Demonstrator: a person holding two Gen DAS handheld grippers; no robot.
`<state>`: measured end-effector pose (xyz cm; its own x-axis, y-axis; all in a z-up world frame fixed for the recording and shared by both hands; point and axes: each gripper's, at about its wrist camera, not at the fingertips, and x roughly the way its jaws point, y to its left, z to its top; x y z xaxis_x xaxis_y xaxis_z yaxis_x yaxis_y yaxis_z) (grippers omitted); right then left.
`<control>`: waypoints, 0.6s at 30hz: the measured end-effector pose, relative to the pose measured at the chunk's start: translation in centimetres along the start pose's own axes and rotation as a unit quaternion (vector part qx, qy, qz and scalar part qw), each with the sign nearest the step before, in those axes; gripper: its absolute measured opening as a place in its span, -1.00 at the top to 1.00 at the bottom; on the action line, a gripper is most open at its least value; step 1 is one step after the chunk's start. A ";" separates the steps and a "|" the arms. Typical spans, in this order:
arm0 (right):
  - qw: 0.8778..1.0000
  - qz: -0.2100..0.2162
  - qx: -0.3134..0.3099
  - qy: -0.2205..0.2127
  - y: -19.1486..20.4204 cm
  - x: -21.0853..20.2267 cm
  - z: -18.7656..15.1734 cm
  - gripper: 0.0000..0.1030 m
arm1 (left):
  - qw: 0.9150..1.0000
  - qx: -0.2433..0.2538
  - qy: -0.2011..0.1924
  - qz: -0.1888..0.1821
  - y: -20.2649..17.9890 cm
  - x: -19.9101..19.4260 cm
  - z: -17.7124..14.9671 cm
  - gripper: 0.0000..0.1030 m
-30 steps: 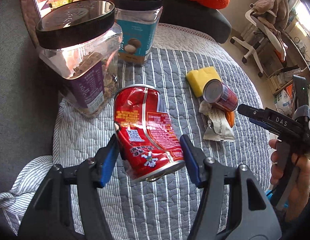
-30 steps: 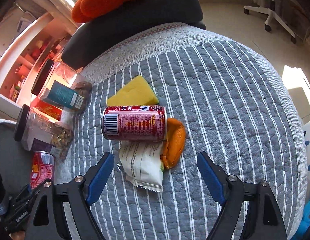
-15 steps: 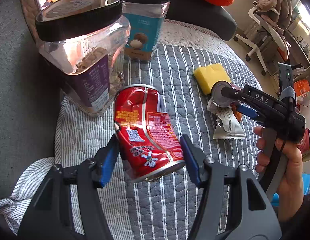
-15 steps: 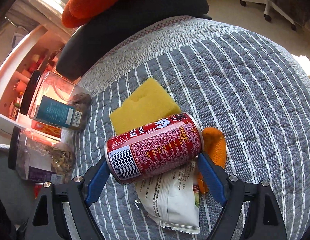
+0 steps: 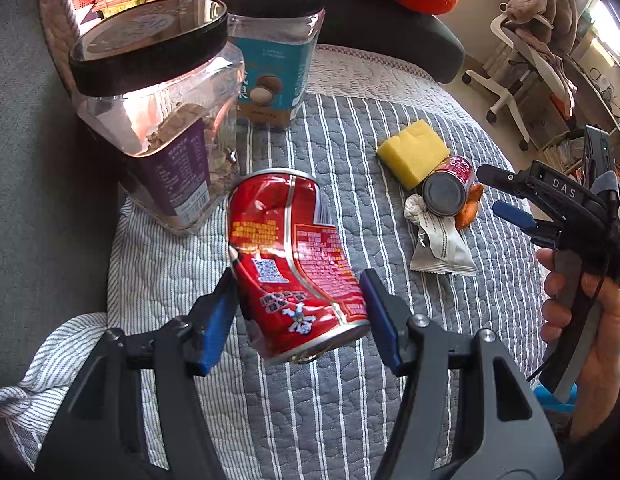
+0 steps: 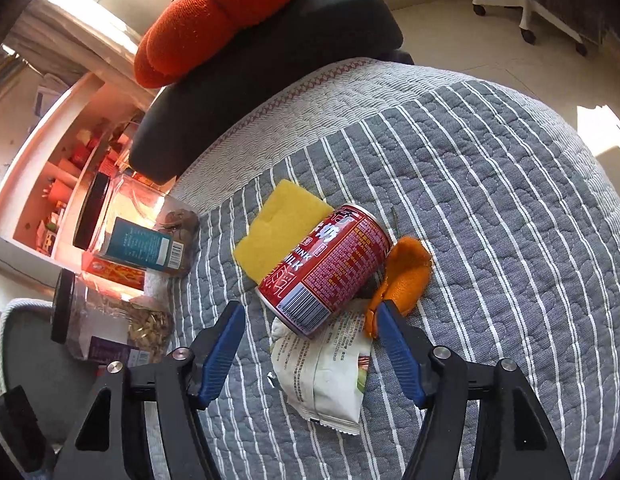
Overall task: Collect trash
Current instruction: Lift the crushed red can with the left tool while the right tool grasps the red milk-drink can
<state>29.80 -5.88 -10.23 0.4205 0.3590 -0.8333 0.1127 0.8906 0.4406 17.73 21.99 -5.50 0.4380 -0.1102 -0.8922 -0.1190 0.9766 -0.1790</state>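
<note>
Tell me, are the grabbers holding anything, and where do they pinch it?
The left gripper pinches the dented red can by its sides, near the end closest to the camera. The right gripper holds nothing.

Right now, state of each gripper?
Left gripper: shut on the dented red drink can.
Right gripper: open, jaws just been closing around the lying red milk can, pads not pressing yet.

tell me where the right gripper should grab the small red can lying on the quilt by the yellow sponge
Grip the small red can across the middle of its round body, coming from above with one finger on each long side. It lies tipped over, barcode end towards the right gripper, partly on the white wrapper. The yellow sponge and orange peel crowd its sides, so the ends are poor holds.
</note>
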 end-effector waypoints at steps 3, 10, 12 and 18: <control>1.000 0.003 0.005 -0.002 0.1 0.1 0.6 -0.47 | 1.000 0.001 0.000 0.002 0.1 0.1 0.0 -0.21; 0.999 0.008 0.046 0.014 0.0 4.1 1.5 -0.47 | 1.000 0.003 0.006 0.007 0.0 0.7 0.1 -0.21; 0.998 0.003 0.058 0.018 -0.3 5.3 1.6 -0.48 | 1.000 0.003 0.008 0.010 0.0 1.0 0.1 -0.21; 0.997 0.010 0.067 0.023 -0.5 6.9 1.5 -0.34 | 1.000 0.005 0.015 0.019 -0.1 1.8 0.3 -0.21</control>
<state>33.95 -4.30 -15.73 0.3821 0.3922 -0.8368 0.2259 0.8384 0.4961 18.83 21.81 -6.95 0.4072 -0.0788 -0.9099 -0.1256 0.9820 -0.1413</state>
